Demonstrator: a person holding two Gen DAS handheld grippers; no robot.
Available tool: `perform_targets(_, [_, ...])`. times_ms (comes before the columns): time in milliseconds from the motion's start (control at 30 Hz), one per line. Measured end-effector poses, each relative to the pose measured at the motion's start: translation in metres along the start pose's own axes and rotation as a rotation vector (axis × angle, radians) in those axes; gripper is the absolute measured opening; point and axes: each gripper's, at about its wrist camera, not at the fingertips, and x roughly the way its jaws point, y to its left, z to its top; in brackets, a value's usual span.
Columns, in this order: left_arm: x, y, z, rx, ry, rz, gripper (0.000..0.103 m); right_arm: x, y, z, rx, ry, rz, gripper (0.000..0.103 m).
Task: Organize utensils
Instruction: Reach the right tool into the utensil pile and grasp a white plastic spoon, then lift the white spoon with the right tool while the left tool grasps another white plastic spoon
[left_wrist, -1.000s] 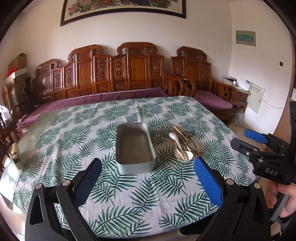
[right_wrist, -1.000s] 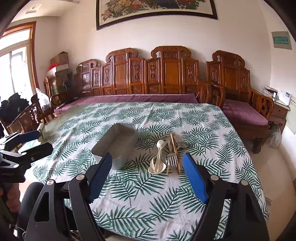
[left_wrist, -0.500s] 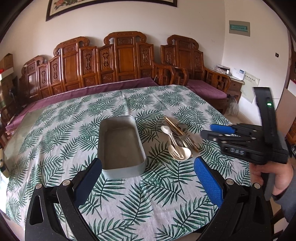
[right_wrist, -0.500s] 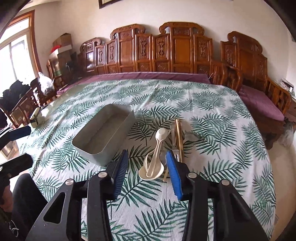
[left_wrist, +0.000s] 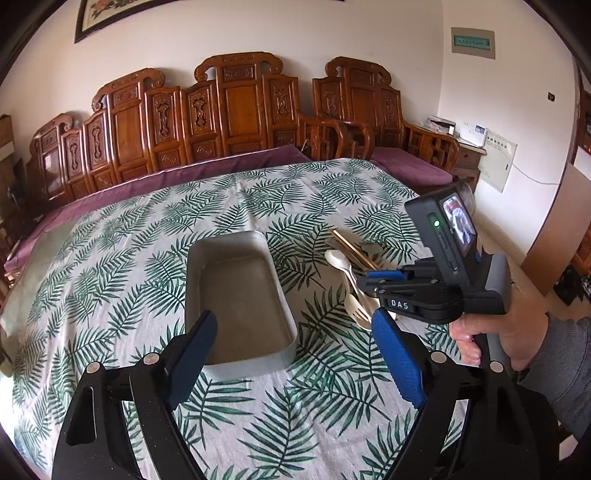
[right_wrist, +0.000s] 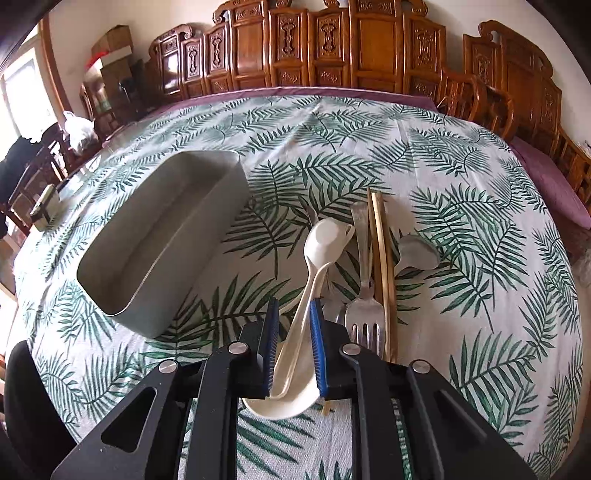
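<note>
R tool (right_wrist: 293, 343) closing, white spoons (right_wrist: 317, 254) btwn pads, not yet pinched | L tool (left_wrist: 291, 354) closing, empty

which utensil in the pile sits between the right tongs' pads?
The cream plastic spoon: its handle runs between the closing right tongs. The metal fork and gold chopsticks lie outside, to the right.

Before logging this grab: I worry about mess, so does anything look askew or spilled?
Nothing spilled. The utensils lie in a loose overlapping heap beside the empty grey bin, cream spoons crossed, where the closing right gripper straddles them.
</note>
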Motion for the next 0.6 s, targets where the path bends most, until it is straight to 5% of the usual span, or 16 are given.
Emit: perform_targets(600, [0.015,-0.003,0.002,-0.010,0.028,-0.010,0.082,0.026,-0.004,0.009,-0.029,0.109,-0.097,0.009])
